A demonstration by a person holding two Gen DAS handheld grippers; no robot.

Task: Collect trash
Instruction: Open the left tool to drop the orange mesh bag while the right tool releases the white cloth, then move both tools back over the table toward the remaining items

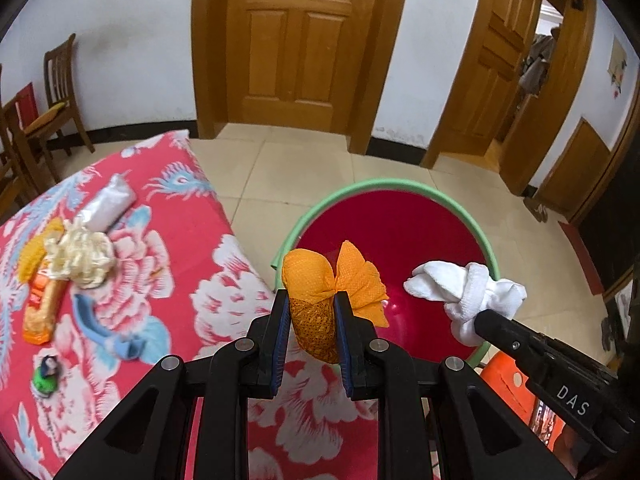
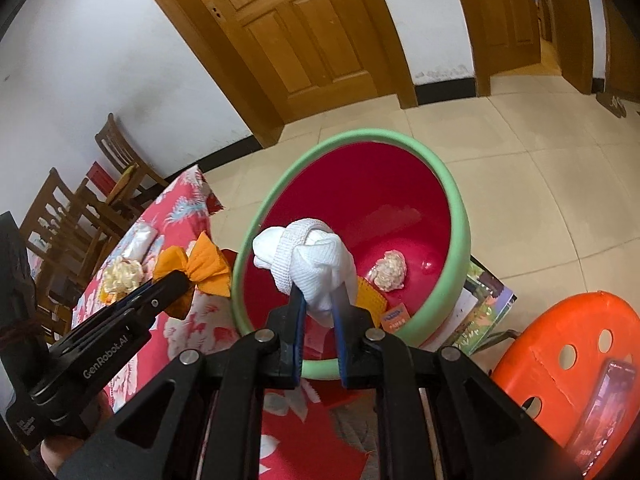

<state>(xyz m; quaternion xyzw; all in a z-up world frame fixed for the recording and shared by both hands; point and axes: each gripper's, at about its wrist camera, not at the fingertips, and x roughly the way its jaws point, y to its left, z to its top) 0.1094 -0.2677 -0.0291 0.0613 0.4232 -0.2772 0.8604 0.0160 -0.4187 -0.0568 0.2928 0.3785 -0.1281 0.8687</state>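
My left gripper (image 1: 310,296) is shut on an orange crumpled cloth wad (image 1: 308,272), held over the near rim of a red bin with a green rim (image 1: 384,186). My right gripper (image 2: 318,300) is shut on a white knotted cloth (image 2: 308,264) above the bin's opening (image 2: 460,216). Inside the bin lie a cream crumpled wad (image 2: 390,272), a yellow piece (image 2: 370,300) and a small packet (image 2: 394,316). On the red floral tablecloth (image 1: 160,264) remain a cream wad (image 1: 84,256), a white packet (image 1: 108,202), an orange wrapper (image 1: 42,304), a blue piece (image 1: 104,332) and a small green item (image 1: 46,374).
An orange plastic stool (image 2: 560,344) with a phone (image 2: 608,404) on it stands right of the bin. A picture book (image 2: 484,304) lies under the bin's right side. Wooden chairs (image 1: 60,92) stand at the far left, wooden doors (image 1: 296,40) behind on a tiled floor.
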